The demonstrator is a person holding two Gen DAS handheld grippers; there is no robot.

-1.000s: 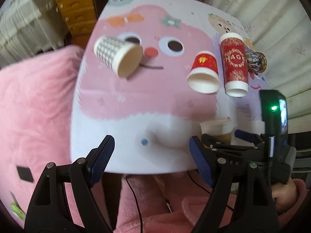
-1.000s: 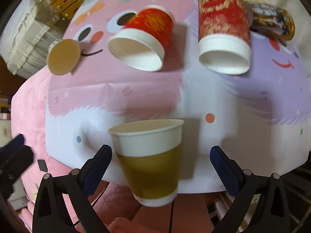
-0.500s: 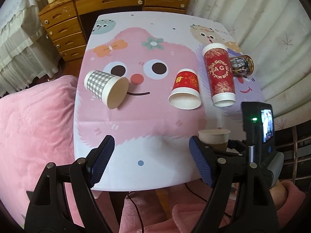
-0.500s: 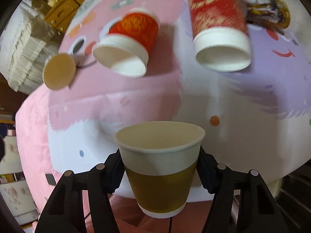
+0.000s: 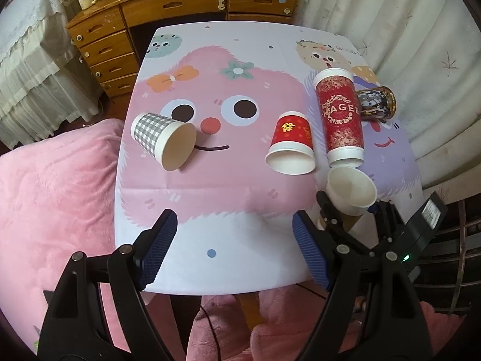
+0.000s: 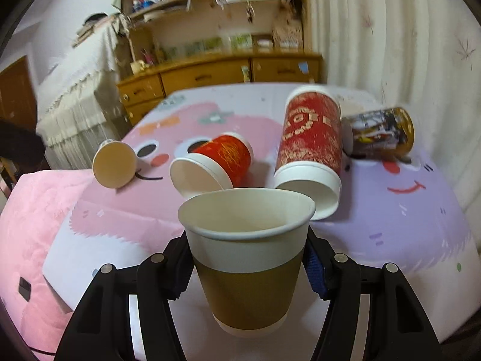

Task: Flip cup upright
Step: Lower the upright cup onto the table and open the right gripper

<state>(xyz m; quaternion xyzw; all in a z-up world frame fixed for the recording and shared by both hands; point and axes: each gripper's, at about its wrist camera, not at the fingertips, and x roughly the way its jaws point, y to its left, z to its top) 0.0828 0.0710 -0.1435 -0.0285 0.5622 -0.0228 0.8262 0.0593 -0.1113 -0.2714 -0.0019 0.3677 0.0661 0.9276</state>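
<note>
Brown cup [image 6: 246, 258], now lifted, right claw [image 6: 246, 270] clamped

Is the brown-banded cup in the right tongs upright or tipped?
Upright: the brown-banded cup has its open mouth facing up and base down, clamped between the right tongs. It looks empty.

A wooden dresser [image 5: 180, 9] with rows of drawers stands past the far edge of the table [image 5: 210, 234], which wears a cartoon-printed cloth in pink, white and lilac. Above the dresser, open bookshelves [image 6: 216, 6] are crammed with books and boxes (blurred, titles unreadable). Cream curtains [image 5: 405, 30] with a leaf motif hang along the right side. A lace-edged white cover [image 5: 33, 60] drapes furniture at left, and a pink plush blanket [image 5: 54, 204] lies just beside the table.
</note>
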